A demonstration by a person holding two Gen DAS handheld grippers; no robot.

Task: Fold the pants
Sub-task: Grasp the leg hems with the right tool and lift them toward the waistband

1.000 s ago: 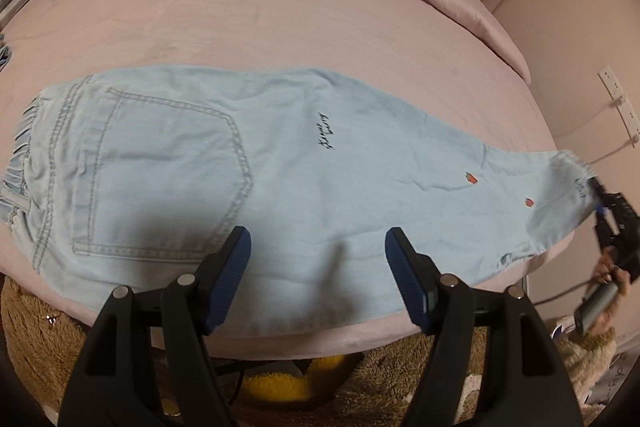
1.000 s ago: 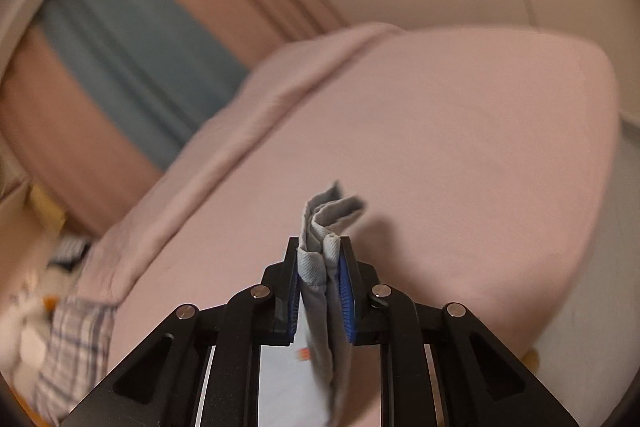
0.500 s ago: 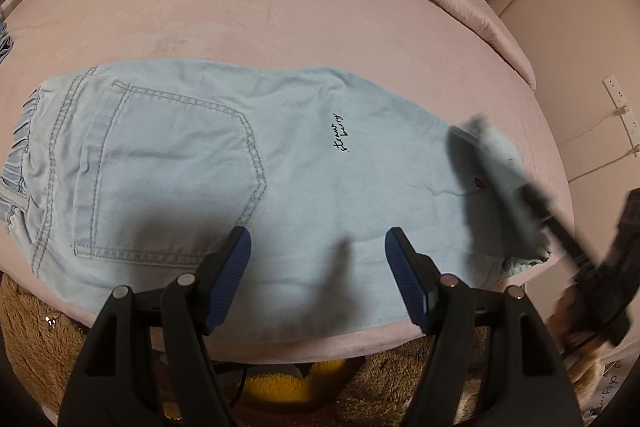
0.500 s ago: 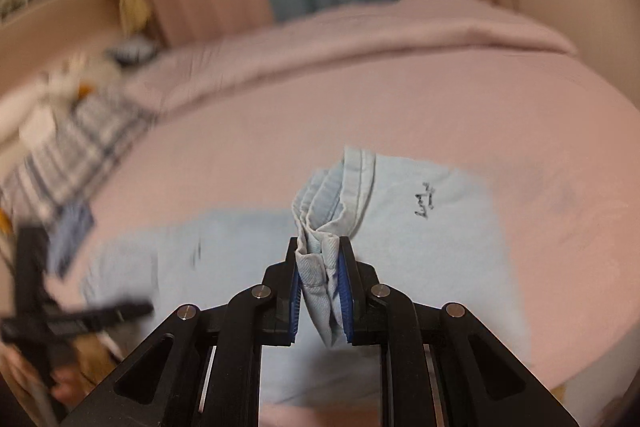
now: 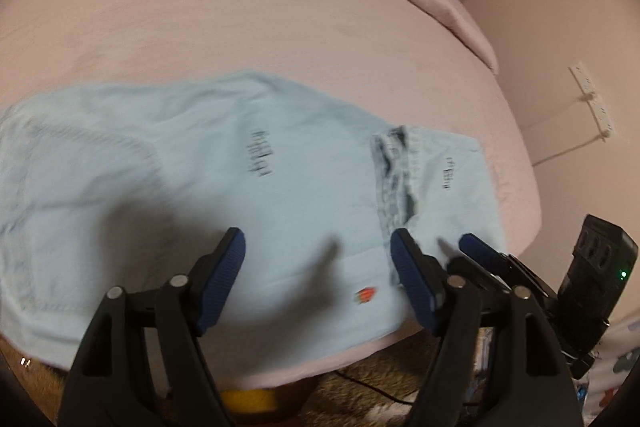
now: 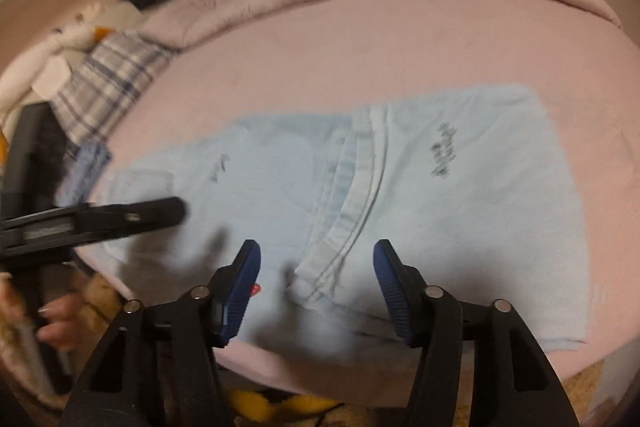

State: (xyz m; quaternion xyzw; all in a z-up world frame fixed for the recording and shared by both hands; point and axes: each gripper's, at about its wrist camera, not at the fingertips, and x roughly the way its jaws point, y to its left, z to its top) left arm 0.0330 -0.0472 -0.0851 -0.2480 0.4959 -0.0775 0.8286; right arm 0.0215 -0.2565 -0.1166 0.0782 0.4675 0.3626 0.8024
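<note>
The right gripper [image 6: 316, 287] had just released the hem [image 6: 352, 203] onto the pants [image 5: 200, 195] (first fold laid, near the bed's [image 5: 240, 7] front edge); the left gripper [image 5: 318, 283] gaped empty.

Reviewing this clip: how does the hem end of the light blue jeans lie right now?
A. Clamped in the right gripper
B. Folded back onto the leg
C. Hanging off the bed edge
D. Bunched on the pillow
B: the hem lies flat atop the jeans, and the right gripper stands open above it.
</note>
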